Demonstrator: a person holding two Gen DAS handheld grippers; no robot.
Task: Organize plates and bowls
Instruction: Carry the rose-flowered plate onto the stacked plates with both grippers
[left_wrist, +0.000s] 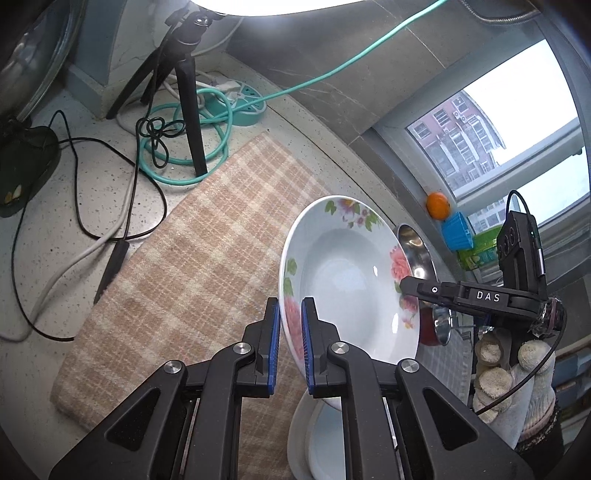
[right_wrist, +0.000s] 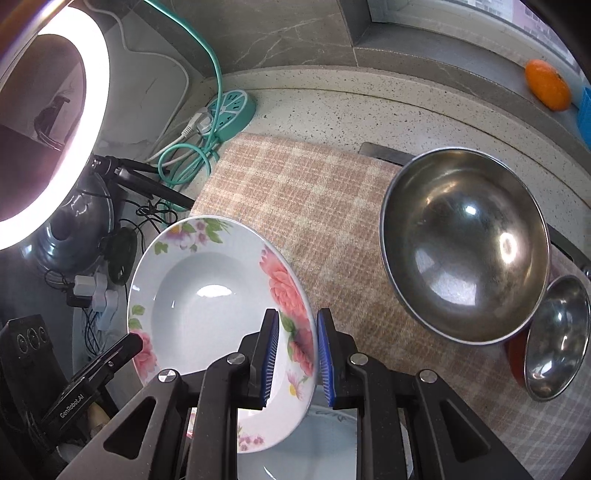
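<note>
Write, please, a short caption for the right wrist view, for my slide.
Both grippers, right and left, hold a floral plate tilted above the checked cloth, beside two steel bowls.

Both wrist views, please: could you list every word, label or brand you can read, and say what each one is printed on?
"DAS": white letters on the black body of the right gripper, seen in the left wrist view.
"GenRobot.AI": white letters on the black finger arm of the left gripper, seen in the right wrist view.
The floral plate, the steel bowls and the green packet on the sill show no text that can be read.
</note>
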